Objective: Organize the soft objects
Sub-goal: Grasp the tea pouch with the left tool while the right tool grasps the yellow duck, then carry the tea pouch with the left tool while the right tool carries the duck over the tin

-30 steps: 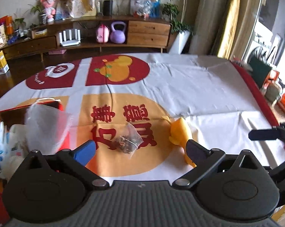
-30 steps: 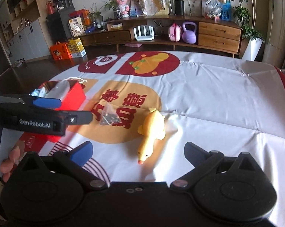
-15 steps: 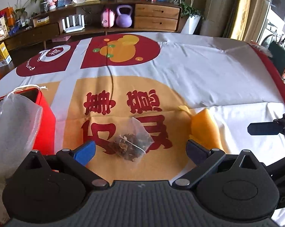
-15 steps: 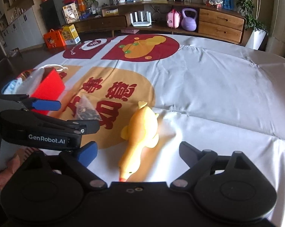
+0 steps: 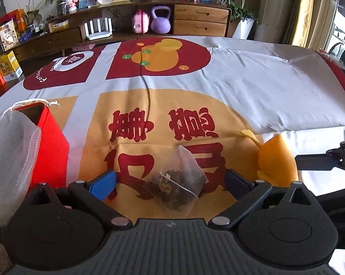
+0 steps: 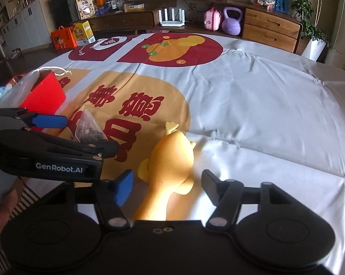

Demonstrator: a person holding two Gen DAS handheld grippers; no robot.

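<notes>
Each claw straddles its own target so both soft items can be taken at once. Left claw (image 5: 170,182): jaws spread wide around the mesh tea sachet (image 5: 178,183) lying on the cloth-covered surface (image 5: 252,87), not touching. Right claw (image 6: 166,186): jaws have just been closing around the yellow rubber duck (image 6: 170,167), pads not yet pressing. Red box (image 5: 49,146), apparently the destination, stands left.

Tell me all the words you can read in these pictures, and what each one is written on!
"GenRobot.AI": white letters on the side of the left gripper.
"Fort...": start of a curved white word on the tablecloth, beside the white ring; the rest is unclear.
Big red Chinese characters on the tablecloth's orange patch: upside down from here, not readable.
Print on the yellow boxes and orange boxes on the floor: too small and blurred.
</notes>
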